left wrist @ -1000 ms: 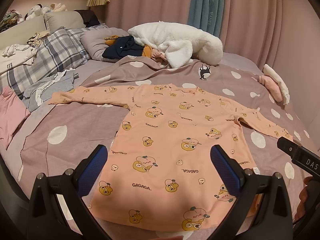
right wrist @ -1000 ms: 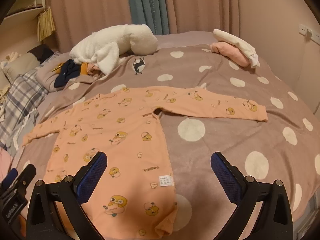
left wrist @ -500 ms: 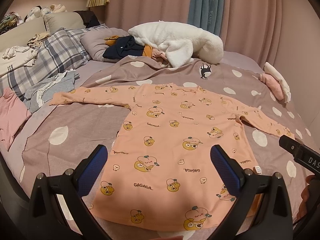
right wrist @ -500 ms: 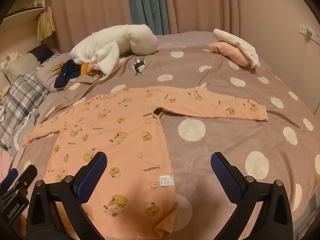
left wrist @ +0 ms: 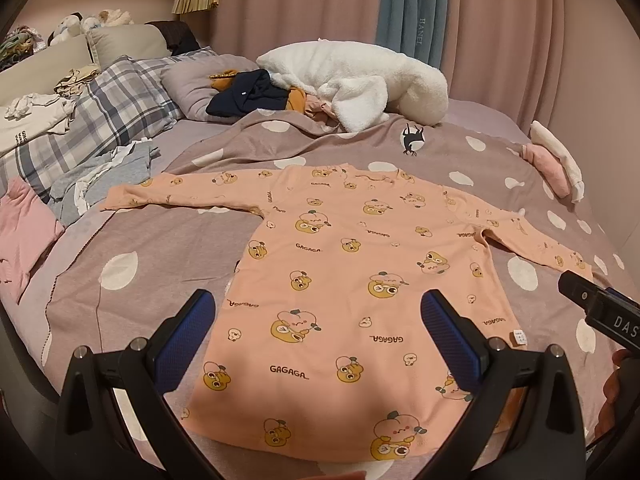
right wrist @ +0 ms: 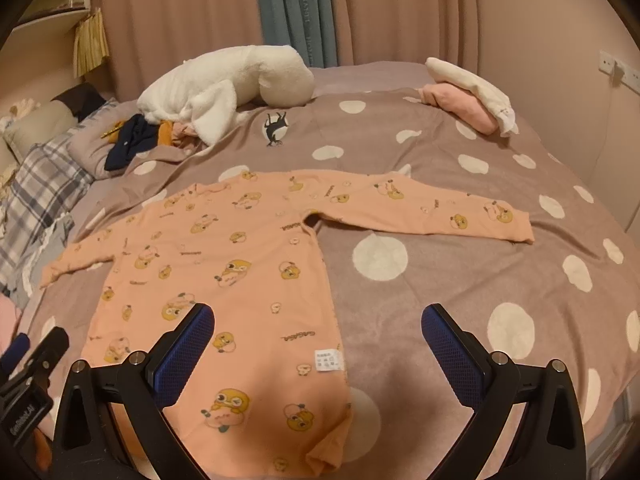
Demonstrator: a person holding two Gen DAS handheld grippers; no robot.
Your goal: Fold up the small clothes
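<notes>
Shirt: one peach long-sleeved shirt (left wrist: 352, 280) printed with cartoon fruit, spread flat on the bed with both sleeves stretched out, neck toward the curtains, hem nearest the cameras.
Bedspread: mauve with white dots (left wrist: 168, 248), lying under the whole shirt.
Left gripper: (left wrist: 320, 328) fingers spread wide apart, holding nothing, hovering above the hem and lower body of the shirt.
Right gripper: (right wrist: 318, 336) fingers likewise wide apart and empty, hovering over the shirt's right side edge, where a white care label (right wrist: 327, 360) shows.
Left view only: the plaid pillow (left wrist: 100, 120) seen in full, a grey garment (left wrist: 108, 176) just beyond the left sleeve end, a pink cloth (left wrist: 20, 236) at the bed's edge, stuffed toys on the headboard.
Right view only: the whole right sleeve to its cuff (right wrist: 516, 228), and a wall socket (right wrist: 608, 62).
Both views: one white fluffy blanket (left wrist: 360, 80), one dark garment (left wrist: 248, 94) beside it, one pink-and-white folded pile (right wrist: 472, 96), one blue curtain (left wrist: 408, 8).
</notes>
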